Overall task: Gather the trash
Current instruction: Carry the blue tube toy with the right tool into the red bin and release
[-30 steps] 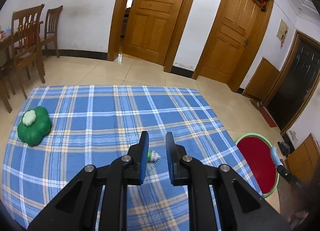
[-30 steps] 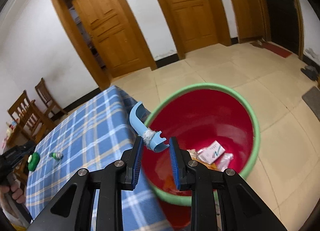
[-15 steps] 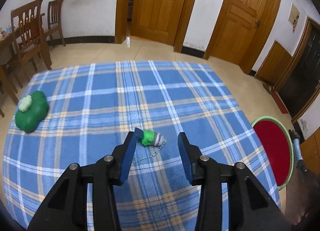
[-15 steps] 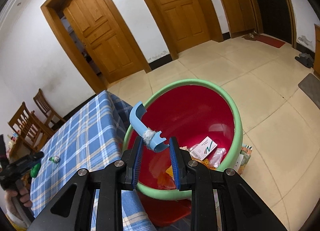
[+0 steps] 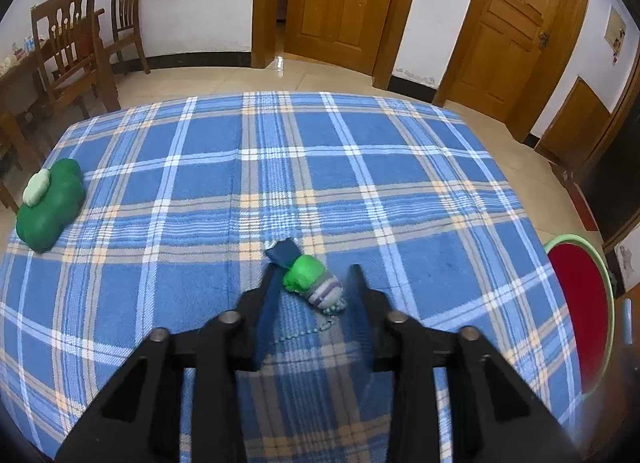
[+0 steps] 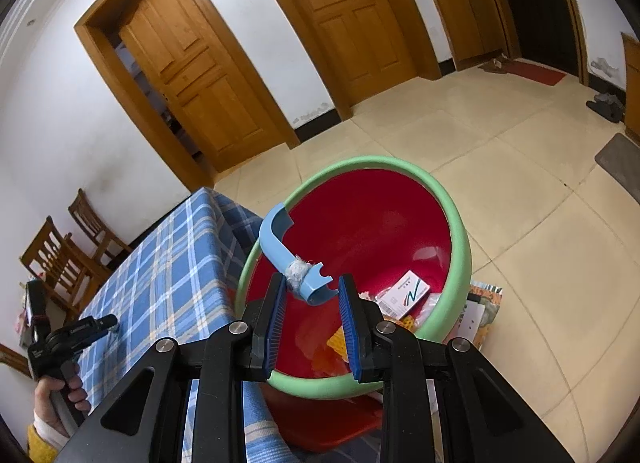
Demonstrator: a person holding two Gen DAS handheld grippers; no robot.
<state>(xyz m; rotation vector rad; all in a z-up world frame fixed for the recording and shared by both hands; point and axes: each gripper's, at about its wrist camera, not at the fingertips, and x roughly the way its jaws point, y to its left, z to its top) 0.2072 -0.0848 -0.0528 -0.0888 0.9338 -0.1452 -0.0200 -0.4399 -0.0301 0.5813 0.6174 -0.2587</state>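
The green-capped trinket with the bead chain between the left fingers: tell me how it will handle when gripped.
The trinket looks small and rounded, so it probably weighs little and may roll or squirt sideways as the open left hand-held gripper closes. Its bead chain looks limp and will likely dangle.

Bare plaid cloth (image 5: pixel 360 167) all around green toy (image 5: pixel 310 281); bin (image 6: pixel 460 231) mouth unobstructed.

We see a surface (image 5: pixel 360 167) under blue plaid cloth | on it: green clover-shaped toy (image 5: pixel 50 205) near left edge, small green-and-striped trinket (image 5: pixel 312 283) with bead chain at near middle | tiled floor (image 6: pixel 520 191) carries the red bin (image 6: pixel 360 231)
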